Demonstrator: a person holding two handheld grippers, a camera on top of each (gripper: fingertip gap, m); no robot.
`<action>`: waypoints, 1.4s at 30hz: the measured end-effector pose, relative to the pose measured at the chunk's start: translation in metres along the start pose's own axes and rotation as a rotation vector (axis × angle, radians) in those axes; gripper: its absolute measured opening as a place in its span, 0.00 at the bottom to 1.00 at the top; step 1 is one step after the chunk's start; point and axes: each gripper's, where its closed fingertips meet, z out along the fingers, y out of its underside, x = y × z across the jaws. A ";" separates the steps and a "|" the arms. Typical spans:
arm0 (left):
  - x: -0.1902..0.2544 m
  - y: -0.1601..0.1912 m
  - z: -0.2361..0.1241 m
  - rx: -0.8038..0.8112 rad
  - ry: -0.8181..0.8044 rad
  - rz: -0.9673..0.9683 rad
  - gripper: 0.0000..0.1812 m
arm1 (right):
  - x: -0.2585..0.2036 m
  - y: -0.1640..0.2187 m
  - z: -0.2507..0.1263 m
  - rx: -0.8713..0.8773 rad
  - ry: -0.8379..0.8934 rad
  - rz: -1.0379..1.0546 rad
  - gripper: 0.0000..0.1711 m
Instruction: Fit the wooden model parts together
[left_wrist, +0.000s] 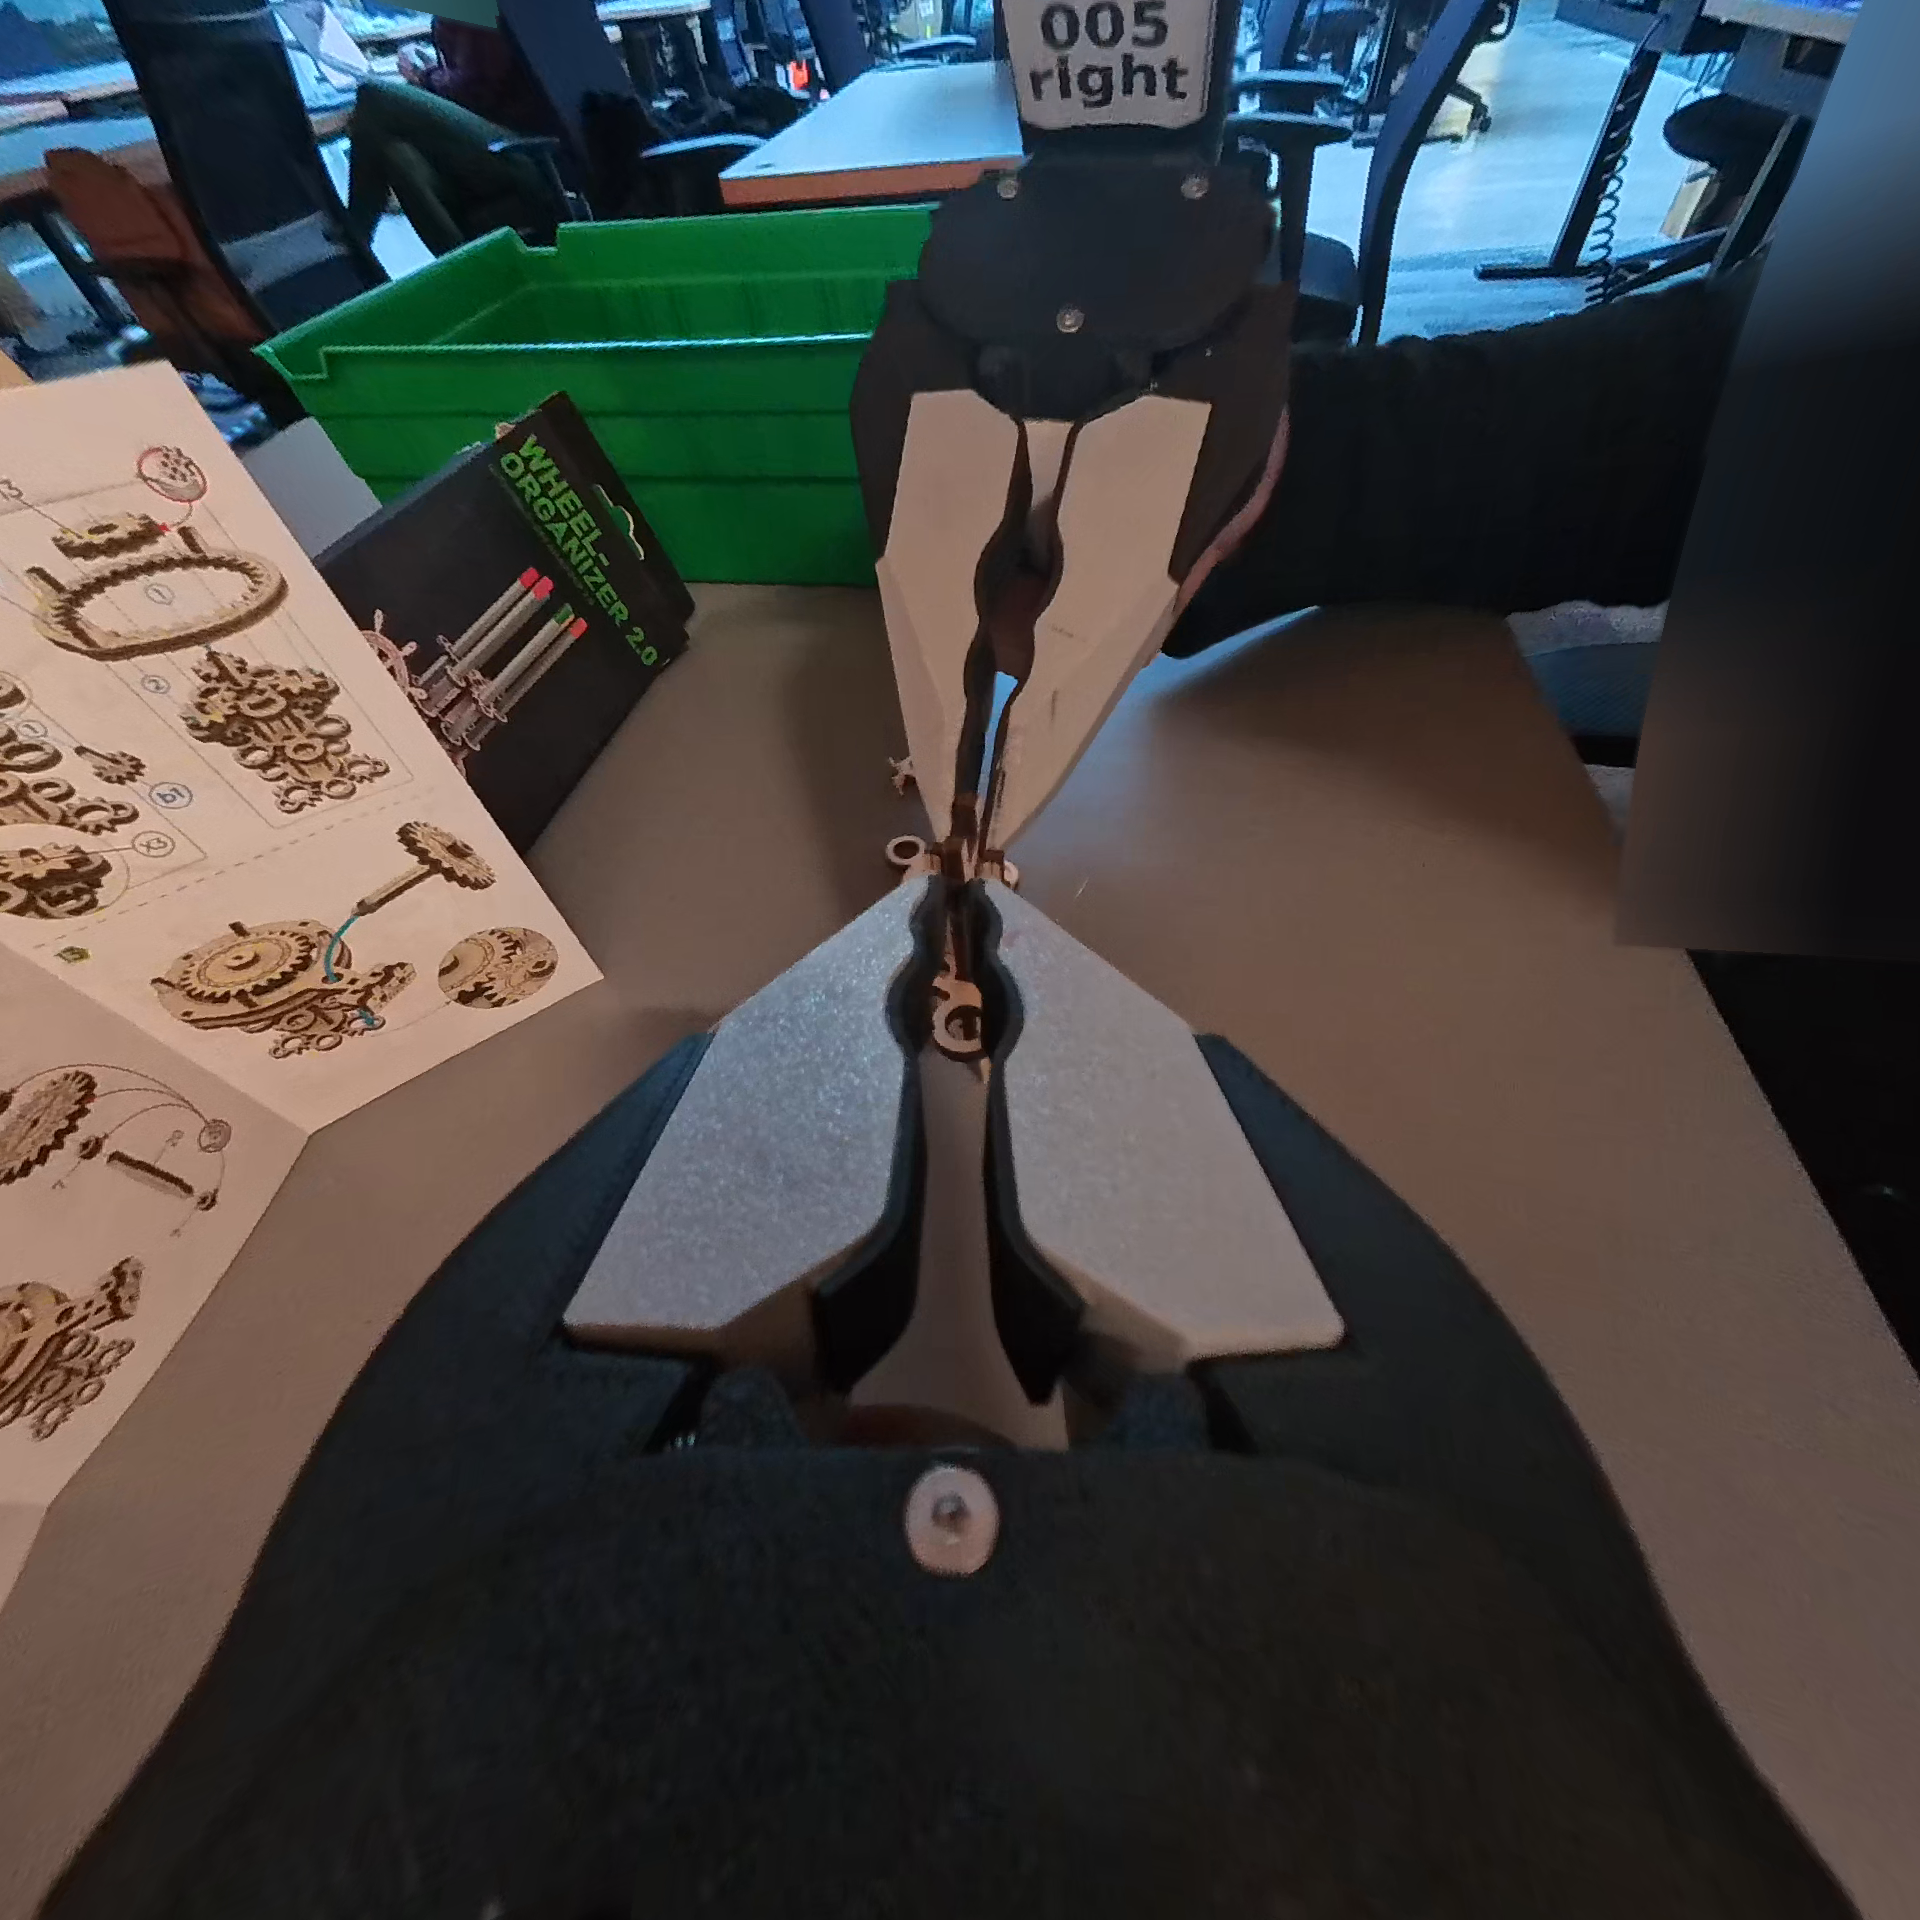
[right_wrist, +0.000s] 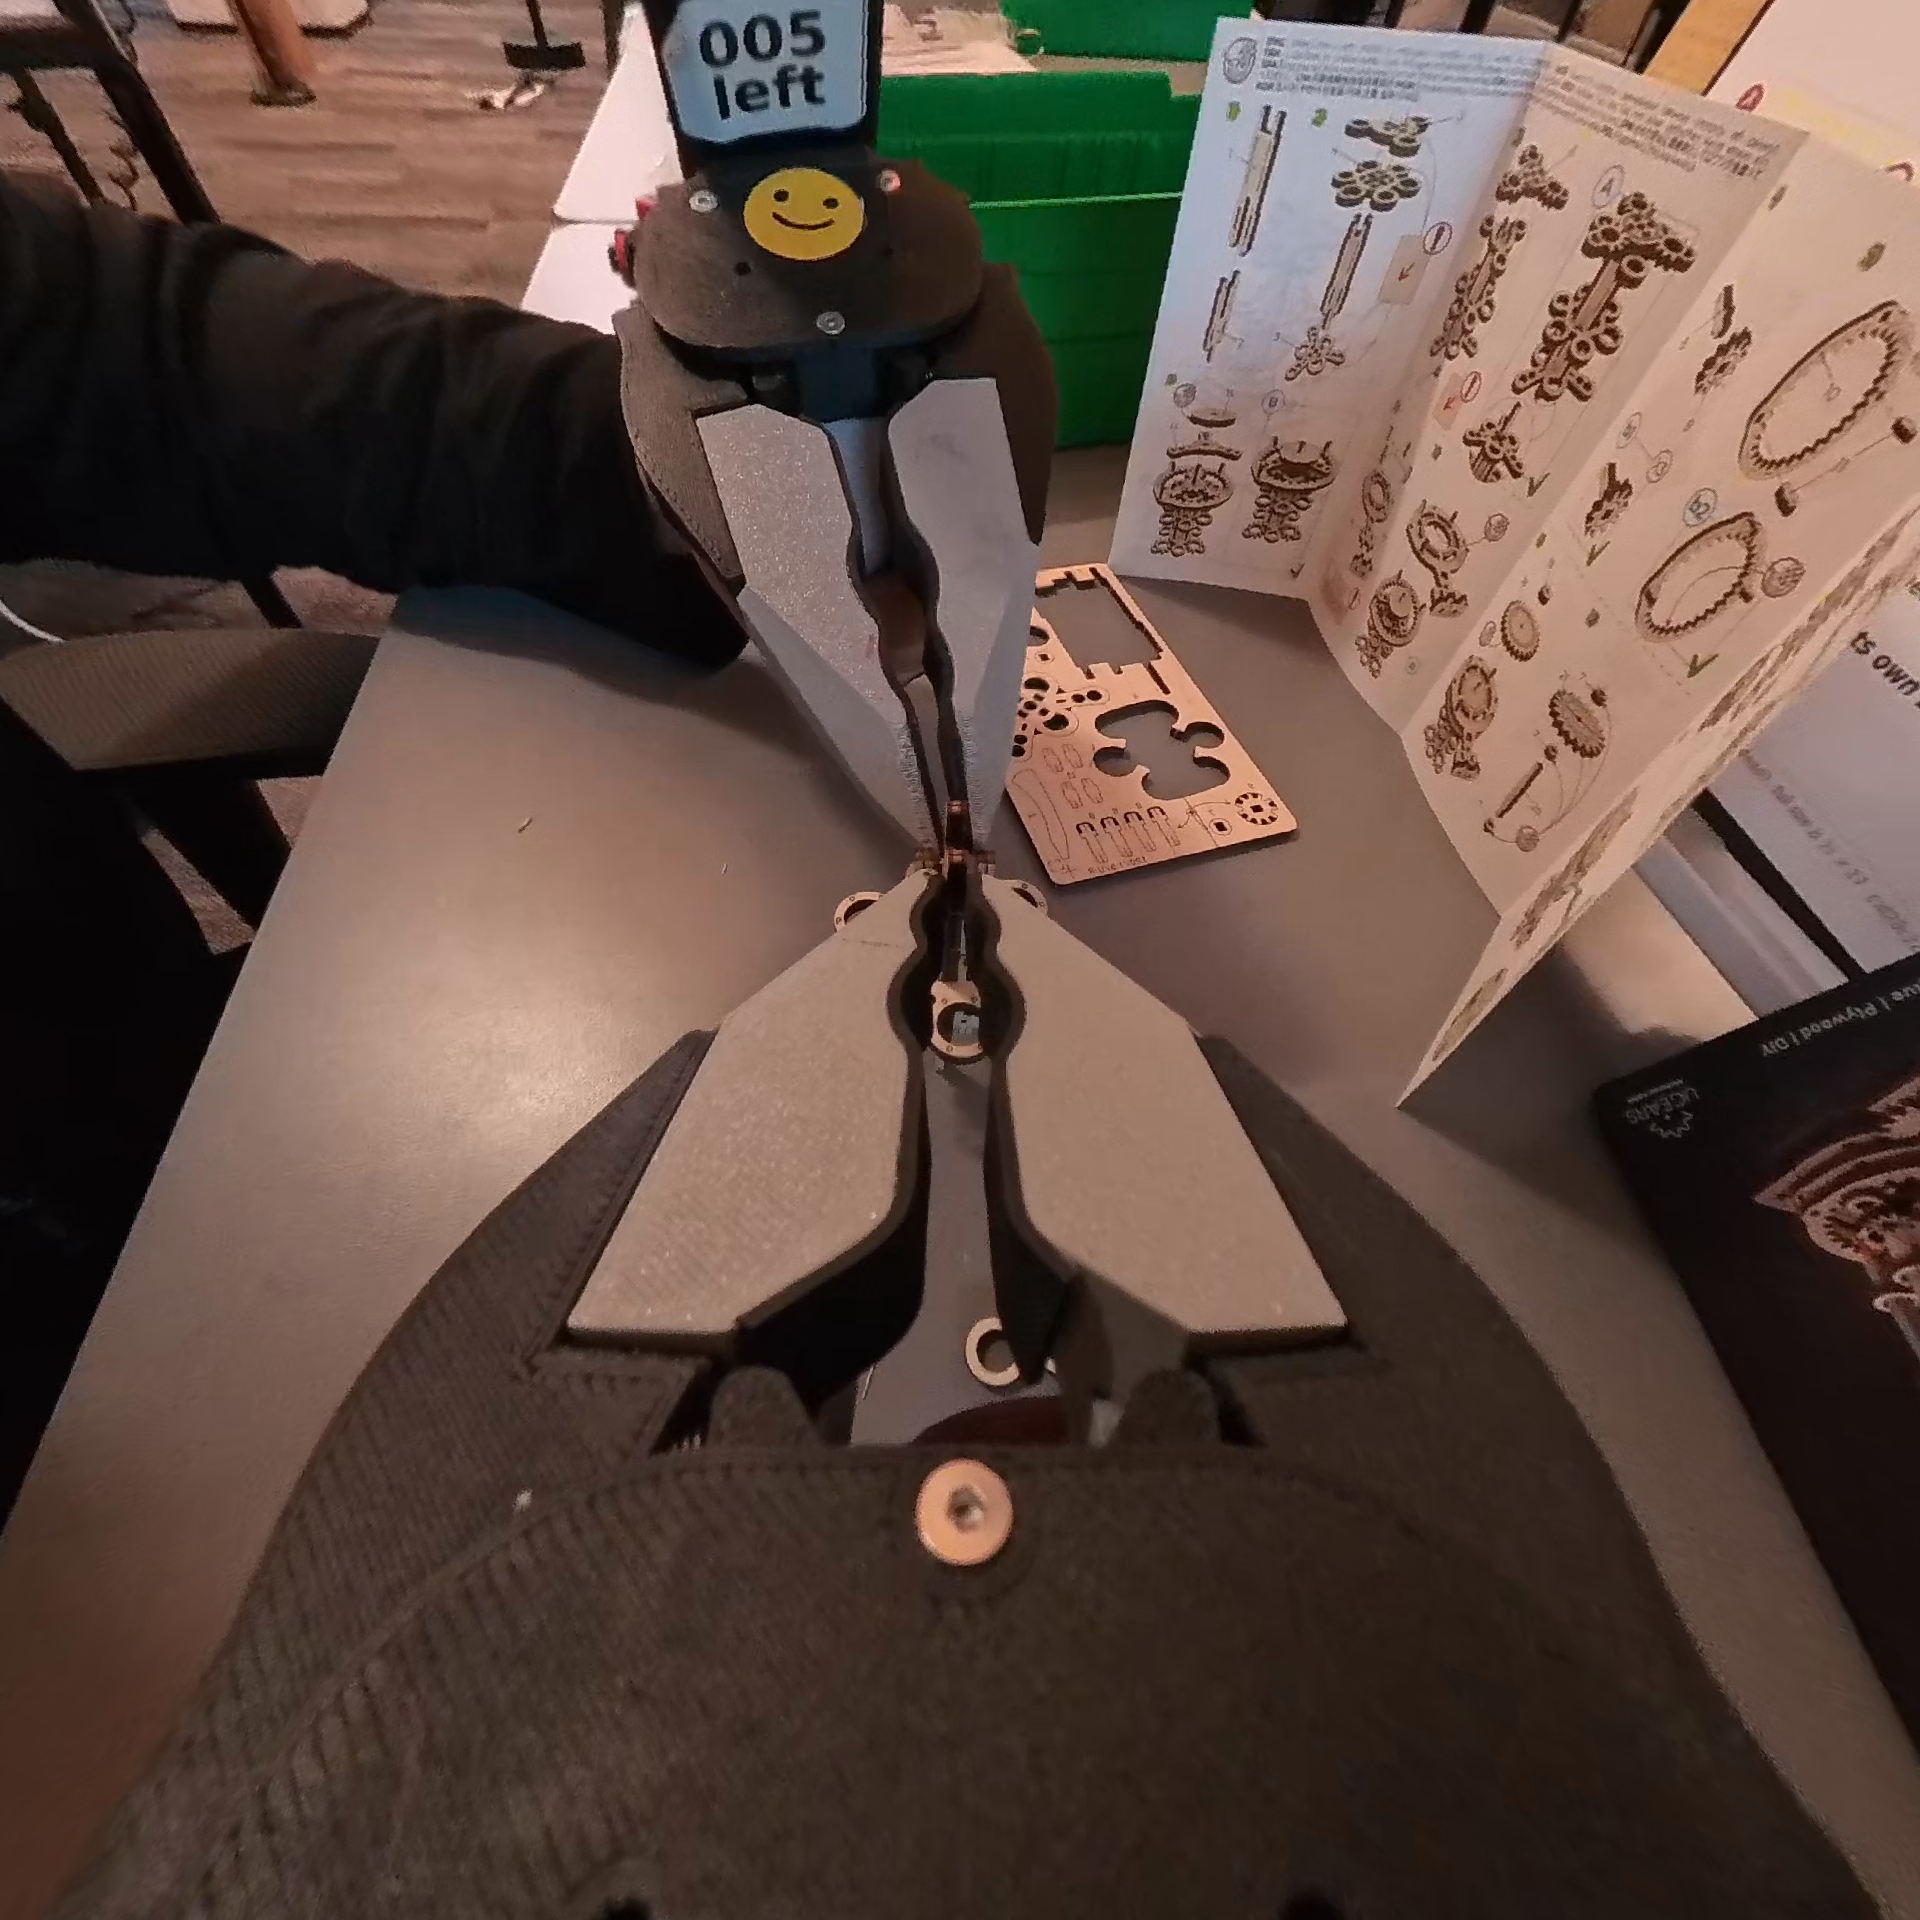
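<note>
The left gripper (left_wrist: 954, 904) and right gripper (right_wrist: 951, 878) are meeting tip to tip above the grey bench (left_wrist: 1299, 935). Each is pinching a small wooden model part: the left's part (left_wrist: 958, 1013) is sitting between its fingers, the right's part (right_wrist: 954, 1023) likewise, both touching at the tips.

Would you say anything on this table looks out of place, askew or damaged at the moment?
Nothing stands out. The left gripper and right gripper meet tip to tip, each shut on a small wooden part. The punched-out wooden sheet lies flat, and the instruction leaflet stands unfolded beside the green bin.
</note>
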 end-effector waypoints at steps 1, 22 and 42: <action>0.001 0.000 0.000 0.001 0.009 -0.002 0.00 | -0.001 0.000 0.000 -0.001 0.000 -0.003 0.00; 0.001 0.009 0.001 -0.048 -0.008 0.028 0.00 | -0.002 0.007 0.003 -0.004 0.001 -0.005 0.00; -0.004 0.009 0.001 -0.003 0.005 -0.049 0.00 | 0.003 0.007 0.005 0.083 -0.005 0.055 0.00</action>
